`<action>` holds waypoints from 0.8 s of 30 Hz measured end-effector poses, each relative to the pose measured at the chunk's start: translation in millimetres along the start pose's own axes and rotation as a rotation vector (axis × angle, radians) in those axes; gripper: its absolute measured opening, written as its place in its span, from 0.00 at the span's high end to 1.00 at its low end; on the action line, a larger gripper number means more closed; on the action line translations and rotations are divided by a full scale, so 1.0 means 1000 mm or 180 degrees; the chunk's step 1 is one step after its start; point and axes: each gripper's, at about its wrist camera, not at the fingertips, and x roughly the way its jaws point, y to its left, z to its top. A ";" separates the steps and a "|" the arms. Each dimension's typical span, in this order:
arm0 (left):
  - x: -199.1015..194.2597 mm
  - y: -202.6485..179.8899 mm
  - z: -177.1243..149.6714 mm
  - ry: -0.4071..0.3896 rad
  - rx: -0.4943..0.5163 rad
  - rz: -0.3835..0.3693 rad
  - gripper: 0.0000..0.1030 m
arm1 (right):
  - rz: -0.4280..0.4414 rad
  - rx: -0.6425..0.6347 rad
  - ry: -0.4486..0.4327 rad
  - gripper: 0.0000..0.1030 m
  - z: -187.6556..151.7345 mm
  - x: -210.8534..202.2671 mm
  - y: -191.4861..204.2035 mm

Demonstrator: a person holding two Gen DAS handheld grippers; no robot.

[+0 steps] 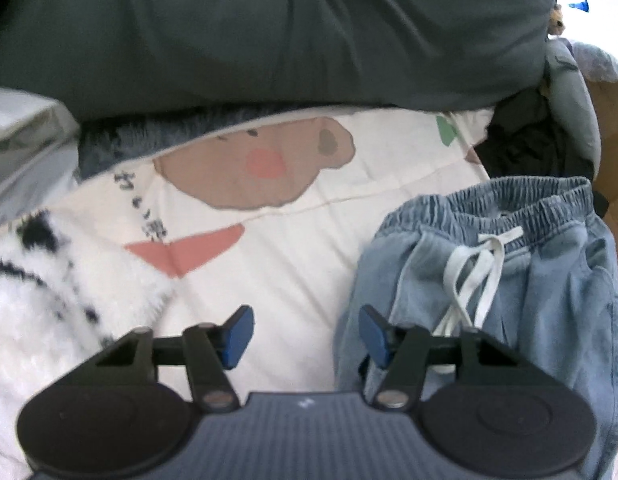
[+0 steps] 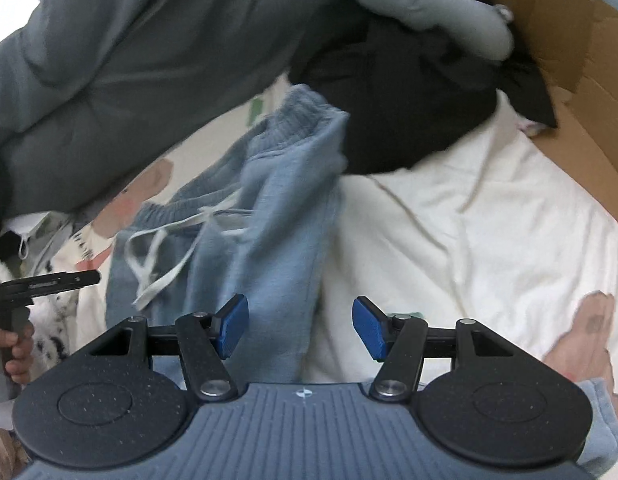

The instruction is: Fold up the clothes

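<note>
My left claw (image 1: 307, 334) hangs released, nothing between its blue pads, over the cartoon-printed bedsheet (image 1: 277, 240); the light-blue drawstring trousers (image 1: 521, 276) lie just beside its right pad, waistband farthest from me, one white drawstring (image 1: 475, 276) trailing down toward me. My right claw (image 2: 301, 328) is released too, its pads empty, the trousers' long edge (image 2: 269, 240) running under its left pad and a white garment (image 2: 469, 240) spread under the right one. Further out I count one black garment (image 2: 409, 112) bunched against the waistband, one dark grey duvet (image 1: 269, 28) along the far side, one fluffy spotted blanket (image 1: 49, 280) at left, one cardboard box (image 2: 581, 60) at right.
</note>
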 end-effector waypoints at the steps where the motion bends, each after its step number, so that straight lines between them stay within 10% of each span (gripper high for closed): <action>1: 0.001 0.000 -0.002 0.0012 -0.0003 -0.0011 0.42 | 0.0020 -0.0041 -0.0019 0.37 0.001 0.001 0.005; 21: -0.011 0.000 -0.015 -0.0040 -0.0014 -0.0065 0.47 | -0.0386 -0.0757 0.0002 0.45 0.005 0.030 0.069; 24: -0.011 0.004 -0.020 -0.0044 -0.0101 -0.0090 0.47 | -0.0424 -0.0843 0.0044 0.78 0.002 0.036 0.069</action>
